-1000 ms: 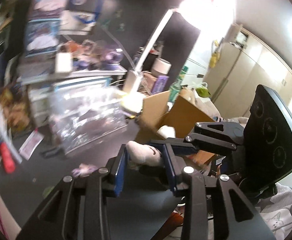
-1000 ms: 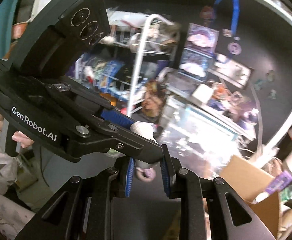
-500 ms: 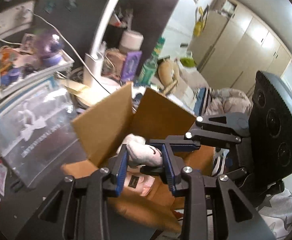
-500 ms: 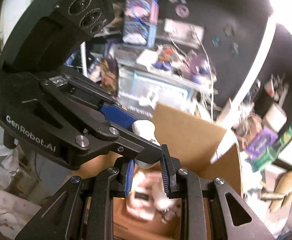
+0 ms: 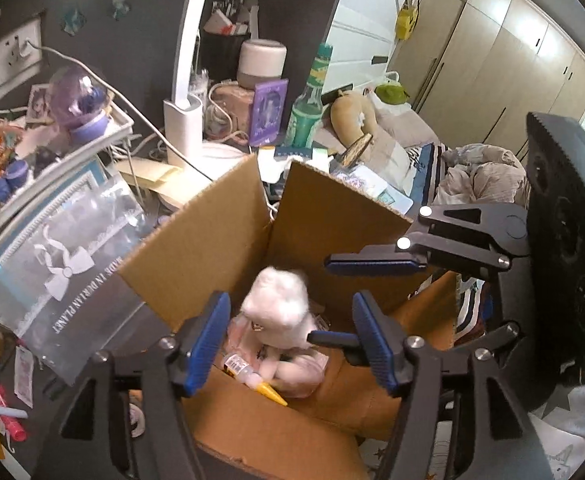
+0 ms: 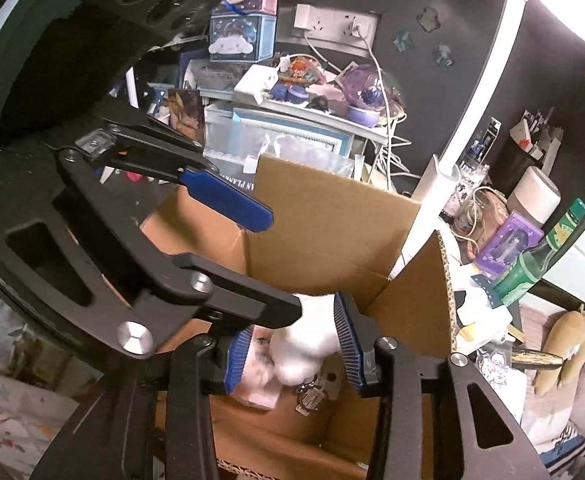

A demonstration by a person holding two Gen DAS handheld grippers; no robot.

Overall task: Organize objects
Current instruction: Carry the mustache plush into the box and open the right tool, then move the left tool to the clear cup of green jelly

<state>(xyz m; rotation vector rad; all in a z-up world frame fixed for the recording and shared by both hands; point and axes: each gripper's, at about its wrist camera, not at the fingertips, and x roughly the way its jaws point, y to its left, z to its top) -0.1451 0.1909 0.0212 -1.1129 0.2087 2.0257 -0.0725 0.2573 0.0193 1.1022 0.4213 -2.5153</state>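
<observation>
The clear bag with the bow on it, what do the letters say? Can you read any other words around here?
"MADE IN DURIAN PLANET": white letters on the clear bag, though the middle word is hard to make out.
Green bottle label: too blurred to read.
Little tube in the cardboard box: print too small to read.
Purple box: no words readable.

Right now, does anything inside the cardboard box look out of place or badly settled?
The white plush toy looks blurred above the pile in the cardboard box, between opening jaws of both grippers, so it seems mid-drop, not settled. Nothing looks spilled or damaged.
</observation>
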